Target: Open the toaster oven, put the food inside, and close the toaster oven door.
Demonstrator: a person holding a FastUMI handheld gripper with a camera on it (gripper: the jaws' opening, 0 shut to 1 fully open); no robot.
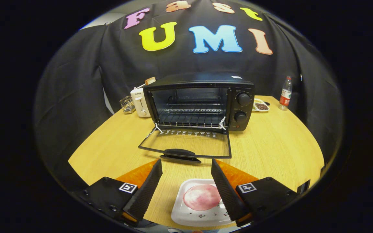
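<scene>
A black toaster oven (202, 103) stands on the wooden table (270, 145) with its glass door (188, 144) folded down flat toward me. The door handle (180, 154) lies just ahead of my fingertips. Inside, the wire rack (191, 118) is bare. A white plate (202, 202) carrying a round pink piece of food (202, 196) sits on the table below and between my fingers. My gripper (186, 166) is open, its fingers spread wide above the plate and touching nothing.
A white toaster (140, 103) and a small glass holder (127, 104) stand left of the oven. To its right are a small dish of dark beans (261, 106) and a water bottle (285, 93). Bare tabletop lies on both sides of the door.
</scene>
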